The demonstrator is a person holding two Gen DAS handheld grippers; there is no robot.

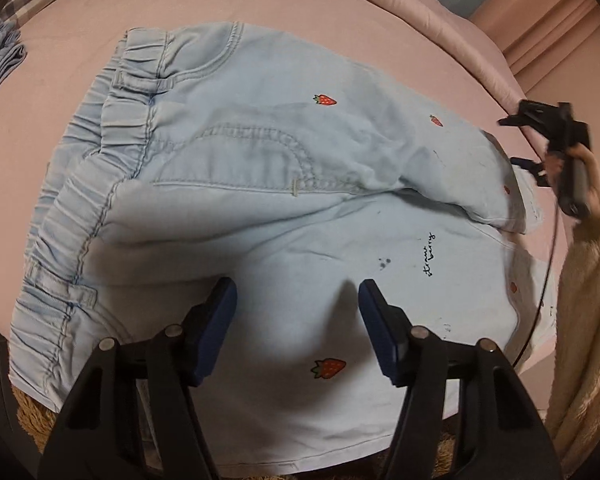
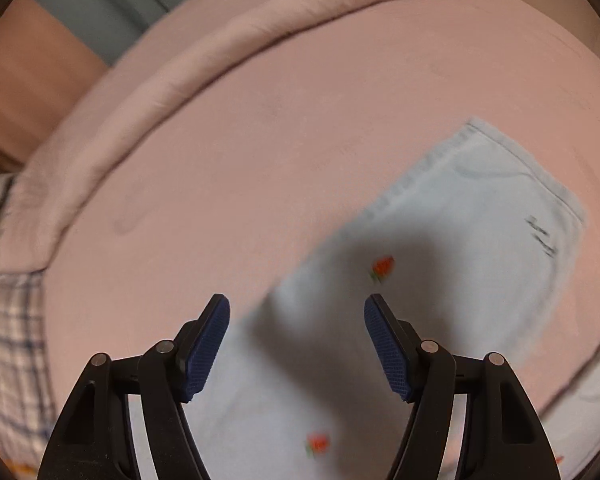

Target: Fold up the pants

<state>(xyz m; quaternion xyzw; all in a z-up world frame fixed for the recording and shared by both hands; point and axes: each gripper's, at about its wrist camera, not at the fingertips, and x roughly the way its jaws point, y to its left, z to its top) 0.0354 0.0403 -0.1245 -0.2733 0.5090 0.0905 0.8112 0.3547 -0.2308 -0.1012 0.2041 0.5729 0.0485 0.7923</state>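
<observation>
Light blue denim pants [image 1: 260,184] with small red strawberries lie on a pink bed [image 1: 80,40], elastic waistband to the left, legs running right. The far leg overlaps the near one. My left gripper [image 1: 296,292] is open and empty, hovering over the near leg. My right gripper [image 2: 296,308] is open and empty above a pant leg [image 2: 440,272] whose hem lies toward the upper right. The right gripper also shows in the left wrist view [image 1: 548,148], at the far right past the leg ends.
A rolled pink duvet [image 2: 180,80] runs along the bed's far side. Folded blue clothes [image 1: 0,60] lie at the far left. A plaid cloth [image 2: 12,340] lies at the left. A furry beige sleeve [image 1: 580,300] is at the right edge.
</observation>
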